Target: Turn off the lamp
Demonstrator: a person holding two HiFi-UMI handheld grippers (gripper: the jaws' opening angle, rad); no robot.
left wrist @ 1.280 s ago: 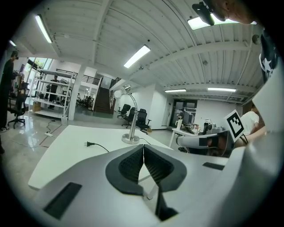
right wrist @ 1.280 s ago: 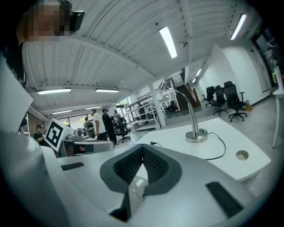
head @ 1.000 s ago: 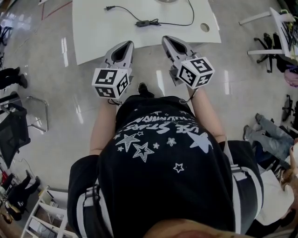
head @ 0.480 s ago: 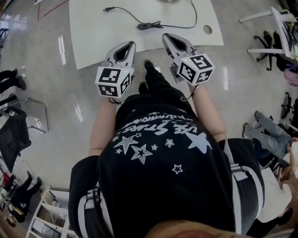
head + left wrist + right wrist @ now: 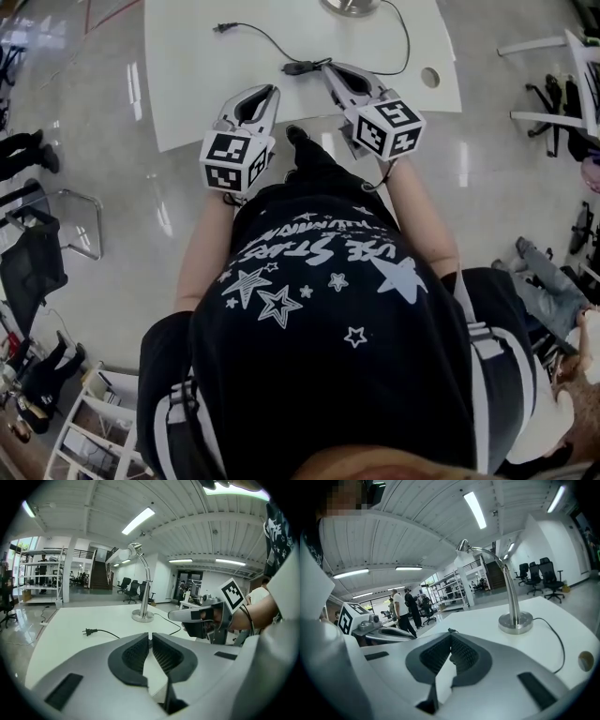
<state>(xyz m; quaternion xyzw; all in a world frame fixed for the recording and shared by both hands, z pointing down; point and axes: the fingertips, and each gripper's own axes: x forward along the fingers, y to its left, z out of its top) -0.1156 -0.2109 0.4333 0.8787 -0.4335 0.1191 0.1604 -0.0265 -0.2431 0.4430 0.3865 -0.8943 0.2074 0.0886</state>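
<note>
Bare tabletop (image 5: pixel 206 84) lies open ahead; only the cord (image 5: pixel 300 67) and lamp base (image 5: pixel 352 6) interrupt.

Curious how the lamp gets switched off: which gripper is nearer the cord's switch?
The right gripper, its tip just beside the switch; the left gripper hangs farther off, at the edge of the table.

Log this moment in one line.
left gripper: shut, empty | right gripper: shut, empty, near cord switch | lamp: upright on table, untouched | plug: loose on table
</note>
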